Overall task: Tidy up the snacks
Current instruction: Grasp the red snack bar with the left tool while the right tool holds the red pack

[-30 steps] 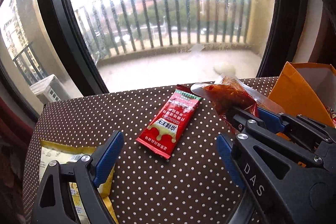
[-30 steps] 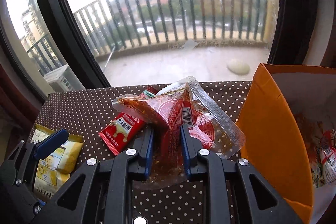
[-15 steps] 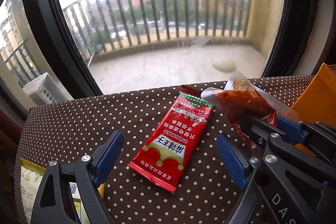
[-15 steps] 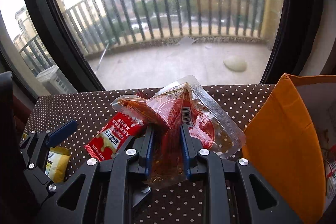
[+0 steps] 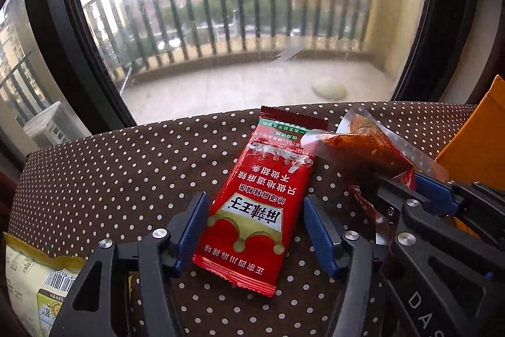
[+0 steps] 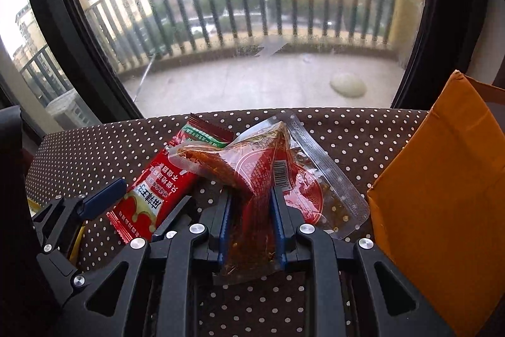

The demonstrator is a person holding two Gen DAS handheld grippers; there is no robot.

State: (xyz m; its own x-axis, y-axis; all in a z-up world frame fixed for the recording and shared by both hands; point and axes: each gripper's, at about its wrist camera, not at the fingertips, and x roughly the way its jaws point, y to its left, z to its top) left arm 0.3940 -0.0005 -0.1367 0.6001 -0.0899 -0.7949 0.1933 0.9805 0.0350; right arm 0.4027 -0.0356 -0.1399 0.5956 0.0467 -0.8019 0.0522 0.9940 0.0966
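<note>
Red sachet (image 5: 257,210) lying flat mid-cloth (image 5: 110,172), toward its far edge, between the closing jaws of the left gripper (image 5: 255,229); pads not yet pressing it. Right gripper (image 6: 251,223) clamping a clear pouch (image 6: 262,166) of red snack, lifted. Orange box (image 6: 442,195) standing at the right edge. Yellow packet (image 5: 28,289) lying at the near left corner.

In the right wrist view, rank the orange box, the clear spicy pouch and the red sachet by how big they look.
1. orange box, cropped by the frame edge.
2. clear spicy pouch, clamped in the right gripper, so nearness inflates it.
3. red sachet, partly hidden by the pouch; the left gripper is closing around it.
</note>
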